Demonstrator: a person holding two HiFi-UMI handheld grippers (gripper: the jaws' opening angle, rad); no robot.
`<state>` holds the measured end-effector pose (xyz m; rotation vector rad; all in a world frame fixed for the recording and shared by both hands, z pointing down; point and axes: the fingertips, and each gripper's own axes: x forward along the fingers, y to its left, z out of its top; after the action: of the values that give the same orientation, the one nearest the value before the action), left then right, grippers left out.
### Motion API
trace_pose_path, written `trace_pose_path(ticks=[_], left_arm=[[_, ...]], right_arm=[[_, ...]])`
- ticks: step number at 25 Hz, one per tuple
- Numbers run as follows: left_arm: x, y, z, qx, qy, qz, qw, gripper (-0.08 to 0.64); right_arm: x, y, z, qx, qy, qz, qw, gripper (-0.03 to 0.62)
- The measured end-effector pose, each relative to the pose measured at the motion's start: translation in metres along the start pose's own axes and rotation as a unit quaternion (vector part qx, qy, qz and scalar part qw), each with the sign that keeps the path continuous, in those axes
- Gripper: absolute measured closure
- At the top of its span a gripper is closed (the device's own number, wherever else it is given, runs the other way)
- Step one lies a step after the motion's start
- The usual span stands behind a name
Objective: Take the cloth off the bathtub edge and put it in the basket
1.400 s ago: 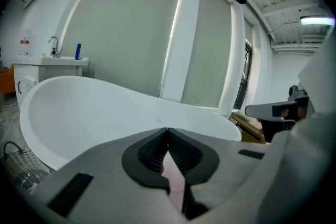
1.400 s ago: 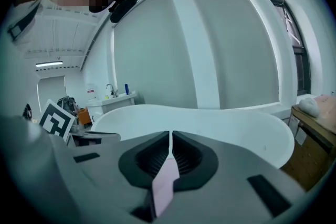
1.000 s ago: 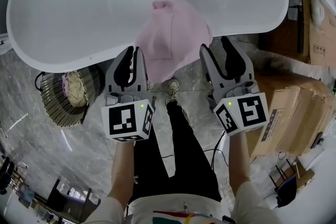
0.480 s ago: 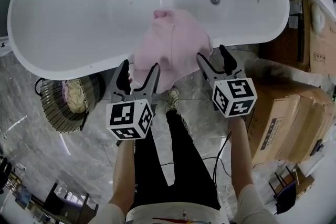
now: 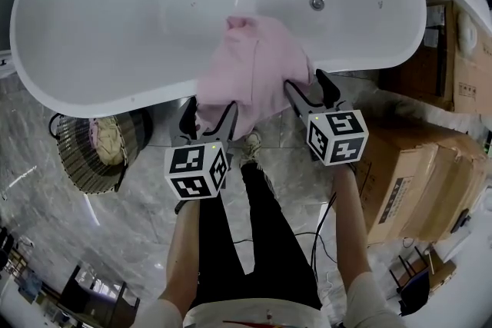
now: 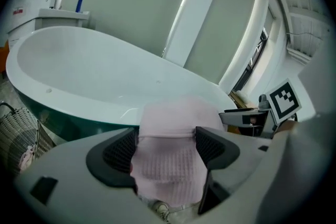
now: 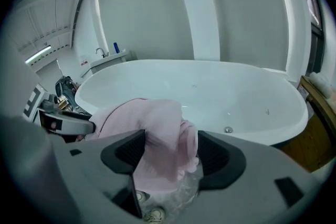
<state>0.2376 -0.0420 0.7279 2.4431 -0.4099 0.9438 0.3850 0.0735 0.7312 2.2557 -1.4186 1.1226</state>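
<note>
Head view looks down past the person's legs (image 5: 254,234) to the left gripper (image 5: 209,117) and the right gripper (image 5: 307,87), both raised to the hanging hem of the pink cloth (image 5: 254,65).

Each tool has its jaws spread as wide as they go, one at each lower corner of the cloth. This looks like the set-up for a two-handed lift, so the fabric comes away flat rather than dragging.

In the left gripper view, the left gripper (image 6: 167,147) has the waffle-textured cloth (image 6: 168,170) filling the gap between its pads. In the right gripper view, the right gripper (image 7: 165,152) frames a bunched fold of the cloth (image 7: 155,128).

Neither pair is squeezing. Whether a pad already brushes the fabric is hard to say, since the cloth covers the inner faces.

The cloth lies draped over the near rim of the white bathtub (image 5: 115,97), part inside and part hanging outside. Its lowest edge is hidden behind the jaws.

The basket (image 5: 73,165) stands on the floor under the tub's left end, tucked partly beneath the rim. A pale bundle (image 5: 108,140) lies inside it, and I cannot tell what it is.

Cardboard boxes (image 5: 415,180) at the right run out of the frame.
</note>
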Motion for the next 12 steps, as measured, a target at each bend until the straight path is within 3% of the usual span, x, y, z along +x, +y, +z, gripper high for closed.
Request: trace_pose_path(ticks=[4,9,12], left_arm=[[0.006,-0.001,-0.004,-0.015,0.011,-0.001,0.9998,0.215],[0.017,-0.006,-0.008,-0.031,0.027,-0.024,0.9989,0.219],[0.021,-0.009,-0.01,-0.04,0.032,-0.045,0.9977,0.229]], right_arm=[[0.005,-0.002,-0.003,0.021,0.002,0.003,1.0,0.282],[0.01,-0.003,-0.006,0.067,0.002,0.022,0.998,0.282],[0.009,-0.003,-0.007,0.068,0.004,0.027,0.997,0.284]])
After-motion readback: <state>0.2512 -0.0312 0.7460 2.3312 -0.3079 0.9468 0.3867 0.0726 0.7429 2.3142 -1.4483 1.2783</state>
